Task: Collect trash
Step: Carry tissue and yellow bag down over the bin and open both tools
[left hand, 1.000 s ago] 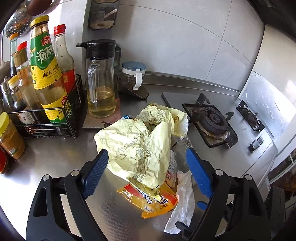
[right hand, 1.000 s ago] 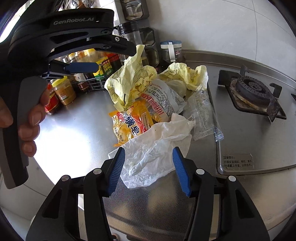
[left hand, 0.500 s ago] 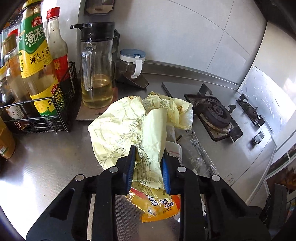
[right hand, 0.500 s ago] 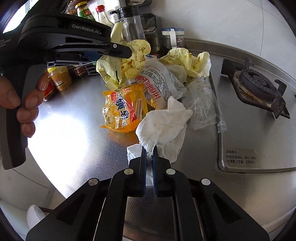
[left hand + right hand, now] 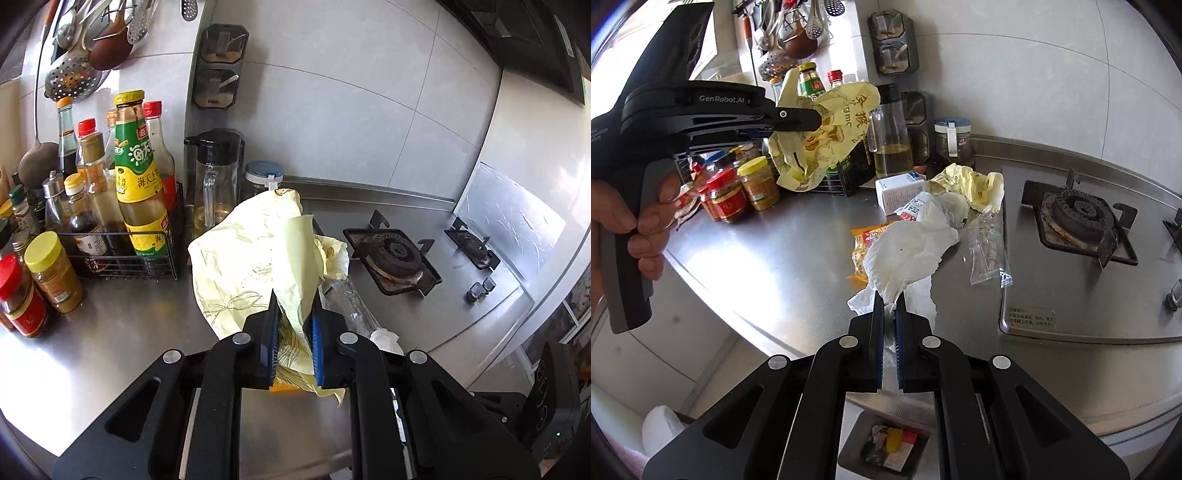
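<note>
Left tongs [image 5: 293,325]: pinched on yellow wrapper [image 5: 258,258], lifted clear of bench [image 5: 122,325].
Right tongs [image 5: 889,314]: clamped on white tissue [image 5: 908,254], draped toward 12 o'clock.
Bin [image 5: 886,443]: spotted below bench edge, 6 o'clock of right tongs, so probably nearer them.
Leftovers: orange packet [image 5: 862,243], clear sleeve [image 5: 986,247].

A wire rack [image 5: 110,254] of sauce bottles [image 5: 142,192] stands near the oil jug [image 5: 216,184] and gas burner [image 5: 393,256].
</note>
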Tool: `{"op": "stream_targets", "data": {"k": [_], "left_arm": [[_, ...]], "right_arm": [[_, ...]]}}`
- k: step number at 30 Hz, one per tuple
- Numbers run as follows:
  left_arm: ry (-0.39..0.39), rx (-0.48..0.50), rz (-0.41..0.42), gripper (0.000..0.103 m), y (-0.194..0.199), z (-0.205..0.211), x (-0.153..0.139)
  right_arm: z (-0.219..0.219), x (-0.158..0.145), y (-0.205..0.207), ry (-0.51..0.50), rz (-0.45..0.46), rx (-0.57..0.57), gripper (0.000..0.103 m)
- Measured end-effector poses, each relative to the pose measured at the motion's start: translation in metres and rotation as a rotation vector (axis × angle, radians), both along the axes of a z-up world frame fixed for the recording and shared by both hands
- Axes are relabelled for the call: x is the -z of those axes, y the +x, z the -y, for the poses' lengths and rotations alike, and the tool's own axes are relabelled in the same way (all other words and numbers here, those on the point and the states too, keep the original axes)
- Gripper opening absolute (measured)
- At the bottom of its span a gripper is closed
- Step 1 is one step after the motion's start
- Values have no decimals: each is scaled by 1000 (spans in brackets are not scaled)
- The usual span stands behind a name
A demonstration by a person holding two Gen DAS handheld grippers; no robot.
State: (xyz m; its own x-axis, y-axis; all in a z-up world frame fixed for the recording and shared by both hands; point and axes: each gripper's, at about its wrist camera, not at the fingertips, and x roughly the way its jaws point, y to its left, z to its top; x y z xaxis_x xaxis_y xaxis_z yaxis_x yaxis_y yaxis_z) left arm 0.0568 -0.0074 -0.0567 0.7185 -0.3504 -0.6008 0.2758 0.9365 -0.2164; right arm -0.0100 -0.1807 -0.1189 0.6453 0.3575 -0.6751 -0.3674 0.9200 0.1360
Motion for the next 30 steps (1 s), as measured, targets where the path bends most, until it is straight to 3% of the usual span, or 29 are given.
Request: {"op": "stream_targets", "data": {"k": [7,13,21,30], "left_arm": [[0,-22,-41,13,-79,-7,1],[-16,-16,-117,13,-138,-3,22],[-29,12,-285,13,-186,3,87],[-5,45,-436,13,-189,20,175]], "right_arm": [[-2,-12,-53,-16,-13,-39,7],[1,2,-104,-27,-87,-86,7],[6,51,-140,-57,-238,-127,7],[12,131,-143,-91,-379,-90,7]]}}
